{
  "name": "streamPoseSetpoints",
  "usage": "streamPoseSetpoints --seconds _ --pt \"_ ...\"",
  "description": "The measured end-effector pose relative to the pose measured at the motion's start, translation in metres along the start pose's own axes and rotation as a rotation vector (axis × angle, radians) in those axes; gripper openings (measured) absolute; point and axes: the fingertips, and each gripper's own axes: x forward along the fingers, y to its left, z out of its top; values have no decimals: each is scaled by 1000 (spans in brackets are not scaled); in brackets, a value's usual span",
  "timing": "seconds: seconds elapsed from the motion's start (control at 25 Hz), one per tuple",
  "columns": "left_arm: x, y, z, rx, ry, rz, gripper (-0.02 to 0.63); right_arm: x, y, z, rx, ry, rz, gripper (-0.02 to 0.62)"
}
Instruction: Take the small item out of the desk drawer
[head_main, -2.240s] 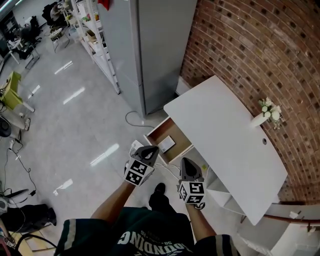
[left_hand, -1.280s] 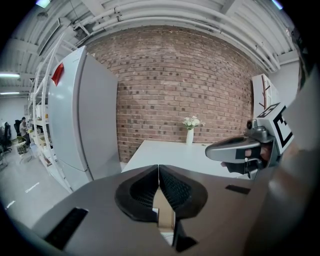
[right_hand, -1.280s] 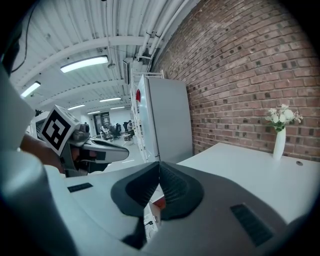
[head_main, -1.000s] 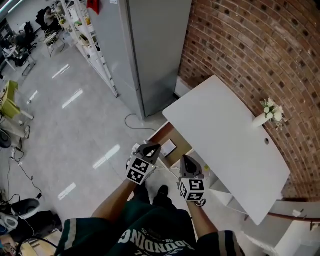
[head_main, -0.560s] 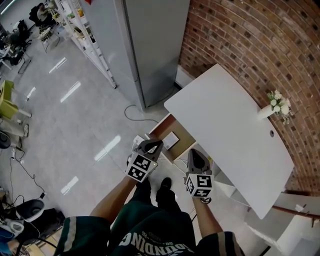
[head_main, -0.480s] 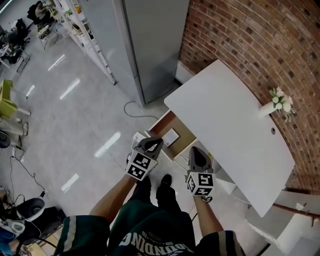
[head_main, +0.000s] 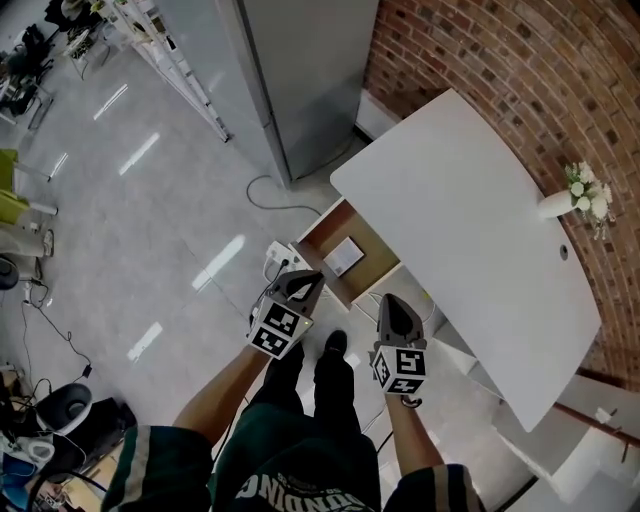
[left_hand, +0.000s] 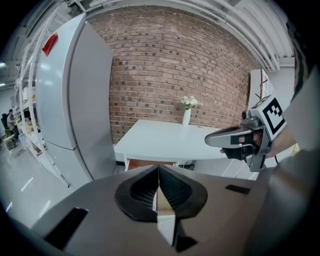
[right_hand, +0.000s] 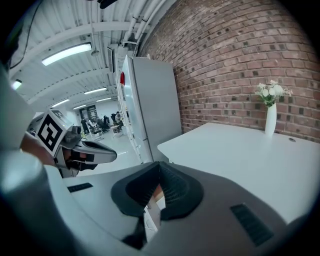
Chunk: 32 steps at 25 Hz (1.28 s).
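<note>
A white desk (head_main: 455, 190) stands against the brick wall, with its wooden drawer (head_main: 326, 222) pulled open at the left end. A small flat pale item (head_main: 343, 256) lies inside the drawer. My left gripper (head_main: 311, 278) hovers just before the drawer's front, jaws shut and empty. My right gripper (head_main: 389, 299) is level with it to the right, under the desk's near edge, also shut and empty. In the left gripper view the drawer (left_hand: 150, 163) shows just beyond the closed fingertips (left_hand: 159, 168), and the right gripper (left_hand: 235, 138) is at the right.
A tall grey cabinet (head_main: 300, 70) stands left of the desk. A white vase of flowers (head_main: 577, 196) sits at the desk's far end. A white power strip (head_main: 280, 262) and its cable lie on the floor by the drawer. The person's feet are below the grippers.
The head view has drifted, so the desk sits a little further right. Both grippers stay shut and hold about the same place before the open drawer.
</note>
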Motion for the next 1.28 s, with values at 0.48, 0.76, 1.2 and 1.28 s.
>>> streamPoseSetpoints --seconds 0.48,0.76,1.2,1.28 --pt "34 -6 -58 -5 79 -41 15 28 5 -57 59 68 14 23" --pt "66 2 -71 0 97 -69 17 50 0 -76 69 79 1 23" --pt "121 13 -86 39 138 -125 18 87 -26 -110 63 102 -23 23" --pt "130 15 -94 51 164 -132 18 93 -27 -121 71 115 -27 24"
